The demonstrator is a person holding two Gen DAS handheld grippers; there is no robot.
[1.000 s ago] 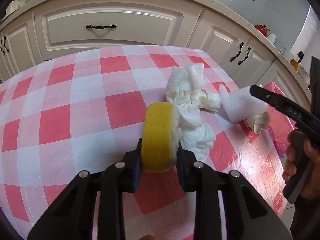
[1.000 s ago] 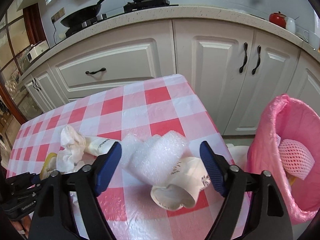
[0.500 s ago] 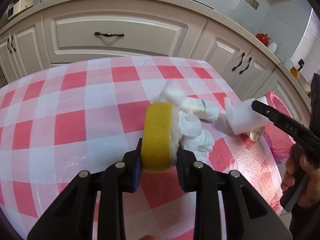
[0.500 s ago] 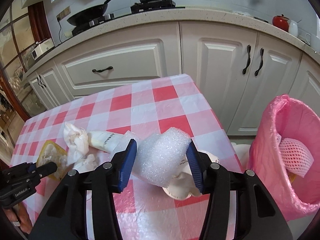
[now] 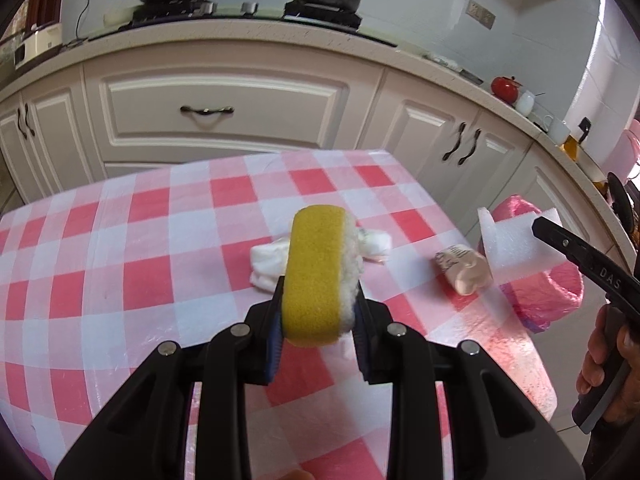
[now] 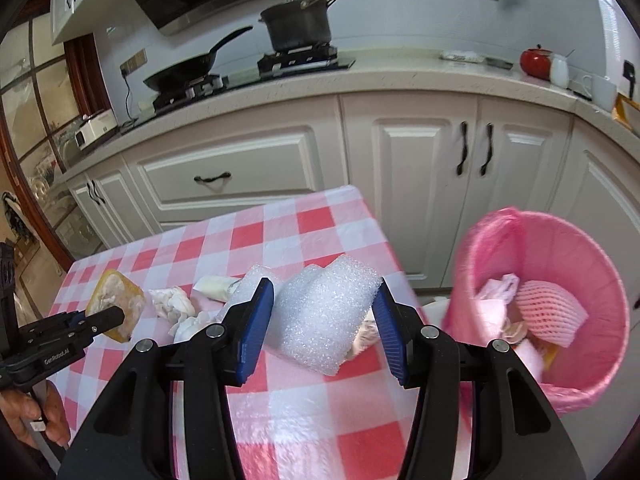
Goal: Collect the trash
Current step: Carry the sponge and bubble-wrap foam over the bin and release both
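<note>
A: Left camera first. What changed?

B: My left gripper (image 5: 318,316) squeezes the thick yellow peel chunk (image 5: 318,276). It has come up off the red-and-white checked table (image 5: 120,248).

A: Right camera?

B: My right gripper (image 6: 326,332) now pinches the white bubbly foam piece (image 6: 324,316), lifted near the table's edge. The round pink-lined bin (image 6: 600,280) sits just beside the table, with open room above.

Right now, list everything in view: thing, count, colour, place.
pomelo peel: 1, yellow-white, between the left gripper's fingers
foam sheet: 1, white, between the right gripper's fingers
crumpled tissue: 1 heap, white, on the tablecloth
paper cup: 1, whitish, lying on the tablecloth
tablecloth: 1, red-white check
trash bin: 1, pink liner, beside the table
foam fruit net: 1, pink, in the bin
pan: 1, black, stove
pot: 1, black, stove
left gripper: black
right gripper: black
</note>
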